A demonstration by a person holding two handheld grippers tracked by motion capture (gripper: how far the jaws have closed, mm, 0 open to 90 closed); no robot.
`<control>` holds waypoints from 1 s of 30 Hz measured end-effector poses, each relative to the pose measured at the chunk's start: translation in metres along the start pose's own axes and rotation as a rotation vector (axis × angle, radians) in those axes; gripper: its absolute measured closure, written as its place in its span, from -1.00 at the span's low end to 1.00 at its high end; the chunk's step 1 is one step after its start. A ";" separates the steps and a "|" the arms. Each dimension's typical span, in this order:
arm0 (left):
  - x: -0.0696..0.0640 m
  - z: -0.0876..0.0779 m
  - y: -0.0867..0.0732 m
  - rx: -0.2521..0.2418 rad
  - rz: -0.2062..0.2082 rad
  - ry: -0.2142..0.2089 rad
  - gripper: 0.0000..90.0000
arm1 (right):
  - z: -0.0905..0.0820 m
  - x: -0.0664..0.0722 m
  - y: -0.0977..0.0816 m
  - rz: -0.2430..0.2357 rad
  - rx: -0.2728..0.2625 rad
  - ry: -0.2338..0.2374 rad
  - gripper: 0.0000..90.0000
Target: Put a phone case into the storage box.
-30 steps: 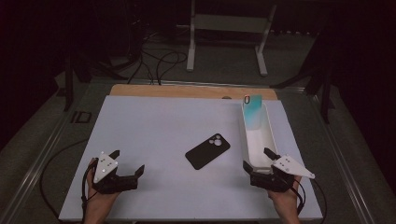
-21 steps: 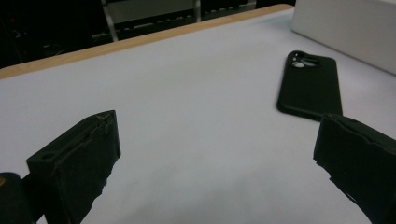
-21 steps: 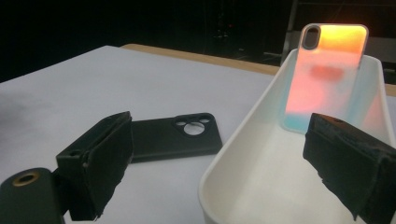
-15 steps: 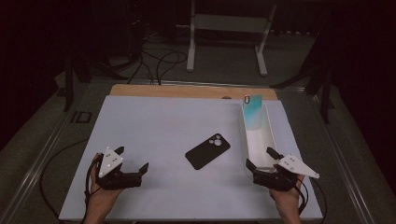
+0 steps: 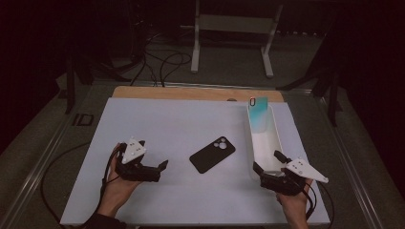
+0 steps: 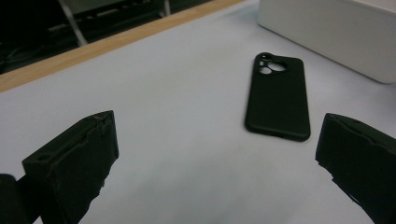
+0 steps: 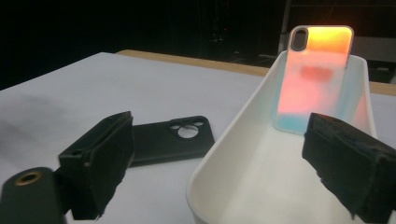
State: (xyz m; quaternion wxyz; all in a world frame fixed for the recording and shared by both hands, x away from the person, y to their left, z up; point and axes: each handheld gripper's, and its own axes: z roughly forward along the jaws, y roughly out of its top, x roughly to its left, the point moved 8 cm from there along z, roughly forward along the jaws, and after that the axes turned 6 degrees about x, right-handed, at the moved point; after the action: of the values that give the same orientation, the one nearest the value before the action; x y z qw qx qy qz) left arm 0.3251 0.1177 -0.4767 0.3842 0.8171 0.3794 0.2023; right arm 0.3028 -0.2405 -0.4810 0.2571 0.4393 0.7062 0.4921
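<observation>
Lying ahead and right of the spread left claw point(image 5: 164, 165), the case point(image 5: 212, 154) angled its long axis away; right claw point(image 5: 265, 161) spread, farther.

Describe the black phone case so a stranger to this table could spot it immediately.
On the white table mat, look near the middle, left of the long white plastic tray. The matte black phone case lies flat there, touching nothing. Unlike the iridescent translucent case propped in the tray, it is opaque with round camera cutouts.
</observation>
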 end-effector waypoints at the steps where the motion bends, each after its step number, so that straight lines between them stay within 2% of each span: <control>1: -0.002 0.005 0.003 0.012 0.008 -0.008 -1.00 | 0.000 0.000 0.000 0.003 0.003 0.001 -0.79; 8: -0.015 0.033 0.015 0.080 0.038 -0.047 -1.00 | 0.001 0.000 -0.001 -0.002 0.005 0.004 -0.79; 9: -0.015 0.033 0.015 0.080 0.038 -0.047 -1.00 | 0.001 -0.001 -0.001 -0.002 0.006 0.001 -0.79; 14: -0.027 0.059 0.025 0.119 0.060 -0.078 -1.00 | 0.000 -0.001 -0.002 -0.002 0.006 -0.001 -0.80; 18: -0.031 0.070 0.027 0.144 0.071 -0.086 -1.00 | 0.000 -0.001 -0.002 -0.001 0.009 -0.002 -0.80; 19: -0.035 0.077 0.027 0.157 0.073 -0.098 -1.00 | 0.000 -0.002 -0.002 0.000 0.008 -0.002 -0.80; 24: -0.042 0.089 0.027 0.182 0.093 -0.119 -1.00 | 0.000 -0.002 -0.002 -0.002 0.008 -0.003 -0.80; 27: -0.051 0.102 0.026 0.206 0.108 -0.143 -1.00 | 0.000 -0.002 -0.002 -0.001 0.009 -0.002 -0.80; 30: -0.054 0.108 0.026 0.221 0.112 -0.148 -1.00 | 0.000 -0.002 -0.003 -0.002 0.010 -0.002 -0.80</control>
State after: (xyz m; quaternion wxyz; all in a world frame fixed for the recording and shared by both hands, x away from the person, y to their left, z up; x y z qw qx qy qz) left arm 0.3705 0.0136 -0.5262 0.3070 0.8869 0.3238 0.1199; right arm 0.3029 -0.2425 -0.4835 0.2559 0.4404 0.7087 0.4881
